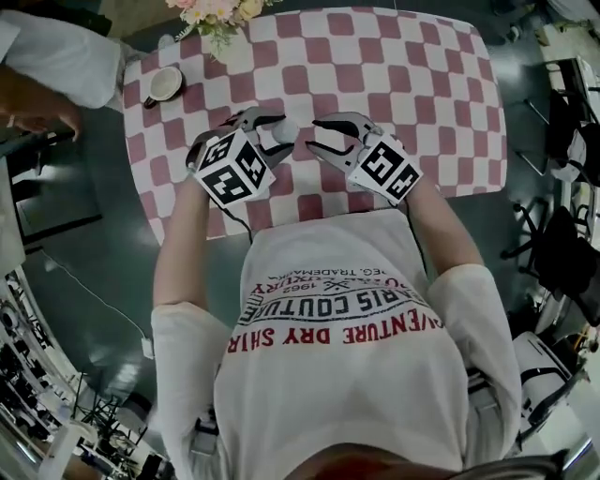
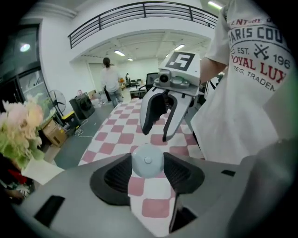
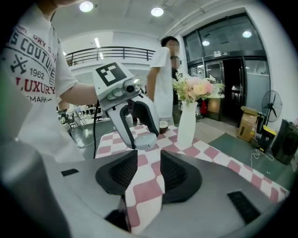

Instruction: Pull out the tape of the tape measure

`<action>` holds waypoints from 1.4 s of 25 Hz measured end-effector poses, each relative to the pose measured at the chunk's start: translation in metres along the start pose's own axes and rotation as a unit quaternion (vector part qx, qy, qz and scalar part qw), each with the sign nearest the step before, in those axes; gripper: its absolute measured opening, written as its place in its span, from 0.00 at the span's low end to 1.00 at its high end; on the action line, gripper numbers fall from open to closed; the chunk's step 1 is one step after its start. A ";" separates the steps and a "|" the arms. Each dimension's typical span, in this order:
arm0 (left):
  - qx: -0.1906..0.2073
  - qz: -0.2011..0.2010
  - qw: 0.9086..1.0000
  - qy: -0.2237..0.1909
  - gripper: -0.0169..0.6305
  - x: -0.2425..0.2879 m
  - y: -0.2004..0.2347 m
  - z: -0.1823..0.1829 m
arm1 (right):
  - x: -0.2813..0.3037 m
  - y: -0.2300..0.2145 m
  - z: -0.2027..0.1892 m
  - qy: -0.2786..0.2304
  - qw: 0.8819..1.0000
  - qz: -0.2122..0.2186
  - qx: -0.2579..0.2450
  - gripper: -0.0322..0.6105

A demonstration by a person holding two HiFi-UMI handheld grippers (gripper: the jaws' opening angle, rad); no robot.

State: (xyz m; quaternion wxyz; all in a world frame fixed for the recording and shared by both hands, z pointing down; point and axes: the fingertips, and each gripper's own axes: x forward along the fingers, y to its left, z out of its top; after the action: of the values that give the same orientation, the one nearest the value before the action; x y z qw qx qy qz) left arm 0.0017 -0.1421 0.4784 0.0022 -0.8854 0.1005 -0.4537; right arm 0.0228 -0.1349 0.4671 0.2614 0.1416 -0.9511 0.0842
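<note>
**Tape measure clamped in the left hand-held gripper above the bench**

The left hand-held gripper grasps a round, pale tape measure; its two dark pads press on the opposite sides of the case, whose flat face with a small central button looks toward that gripper's camera. The right hand-held gripper is released; its jaws stand apart with only the checked cloth showing between them. The two grippers face each other tip to tip, close together but not touching; the right gripper view shows the tape measure held clear of the cloth.

In the head view both grippers hang over the half of the bench nearest the person, a little toward its left edge; the bench carries a red-and-white checked cloth. A cup sits near the far left corner; a white vase of pale flowers stands at the far edge, just beside the cup. A second person stands beyond the far left corner of the bench.
</note>
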 end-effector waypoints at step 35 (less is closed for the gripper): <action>0.004 -0.004 1.000 0.006 0.38 0.016 0.005 0.019 | 0.002 -0.011 -0.012 0.064 0.986 0.026 -0.152 0.10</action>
State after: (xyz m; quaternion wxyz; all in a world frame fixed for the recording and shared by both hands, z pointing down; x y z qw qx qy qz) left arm 0.0253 -0.1517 0.4796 0.0033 -0.8832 0.0949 -0.4592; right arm 0.0302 -0.1431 0.4799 0.3383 0.0700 -0.9373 -0.0460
